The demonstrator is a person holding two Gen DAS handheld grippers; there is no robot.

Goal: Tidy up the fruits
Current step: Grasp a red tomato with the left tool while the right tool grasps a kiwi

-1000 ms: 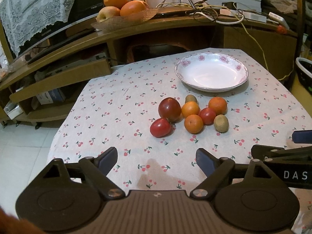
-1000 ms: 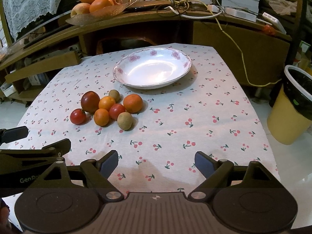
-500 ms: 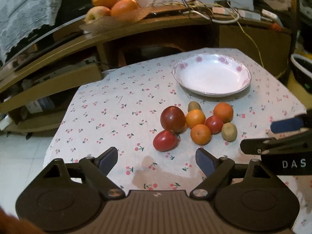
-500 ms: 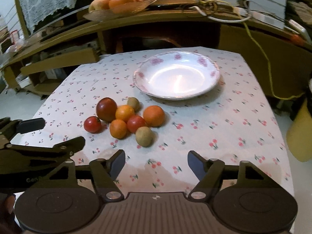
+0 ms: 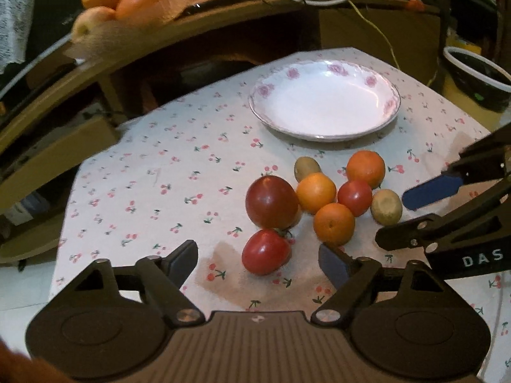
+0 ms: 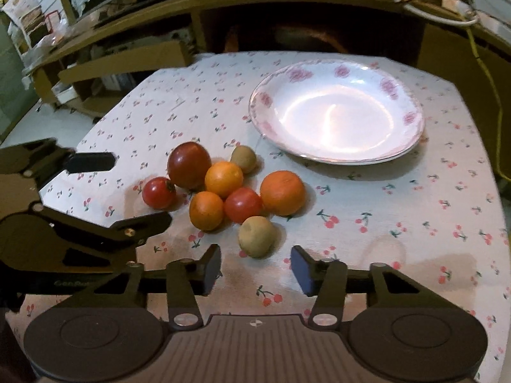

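From the left wrist view, you are holding the left gripper (image 5: 255,258) wide apart and empty, low over the tabletop (image 5: 143,191), with the small red tomato (image 5: 266,251) sitting just ahead between its fingers. Nothing is in the flowered plate (image 5: 324,108) yet, so by my reading the sorting is only starting. The whole cluster is waiting beside it: the big dark tomato (image 5: 271,202), three oranges touching one another, another small tomato and two kiwis. The right gripper (image 5: 415,210) is reaching in from the side, close to the near kiwi (image 5: 386,207).

From the right wrist view, you are keeping the right gripper (image 6: 255,269) spread wide too, carrying nothing, and the near kiwi (image 6: 257,236) is lying just ahead of its fingertips. The plate (image 6: 412,146) is sitting bare beyond the pile, apart from the fruit. All eight pieces are looking like work left to do; not one is placed.
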